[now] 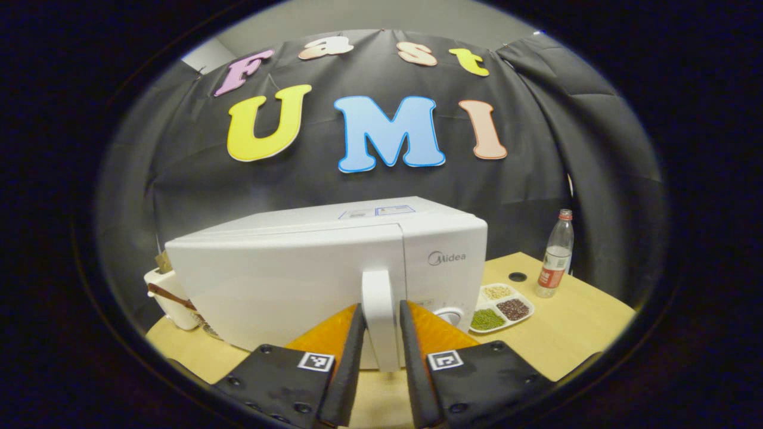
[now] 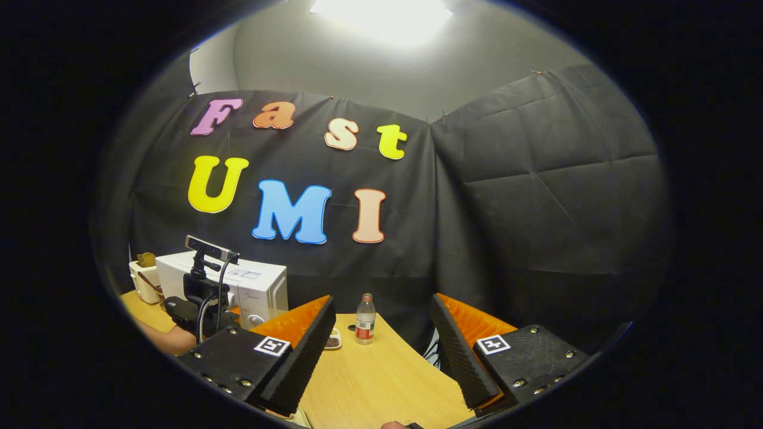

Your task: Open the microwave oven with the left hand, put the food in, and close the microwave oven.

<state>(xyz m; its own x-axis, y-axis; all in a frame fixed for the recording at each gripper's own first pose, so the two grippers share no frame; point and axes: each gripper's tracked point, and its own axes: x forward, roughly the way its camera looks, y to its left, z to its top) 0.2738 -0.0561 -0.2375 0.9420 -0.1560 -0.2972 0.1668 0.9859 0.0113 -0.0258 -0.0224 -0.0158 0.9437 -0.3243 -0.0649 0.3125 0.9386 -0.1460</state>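
The white microwave (image 1: 286, 280) stands on the wooden table (image 1: 572, 333), close in front of me in the left gripper view. My left gripper (image 1: 381, 310) is shut on its vertical door handle (image 1: 380, 292), one finger pressing each side. I cannot tell whether the door is ajar. The food is a white divided plate (image 1: 502, 307) of beans and grains, lying right of the microwave. In the right gripper view my right gripper (image 2: 381, 339) hangs open and holds nothing above the table (image 2: 381, 381). That view also has the microwave (image 2: 250, 286), the left gripper (image 2: 199, 298) and the plate (image 2: 334, 341) far to the left.
A plastic bottle (image 1: 555, 256) with a red label stands behind the plate near the table's far right edge, and it also appears as the bottle (image 2: 365, 319). A white container (image 1: 173, 295) sits left of the microwave. A hand (image 2: 170, 339) holds the left gripper.
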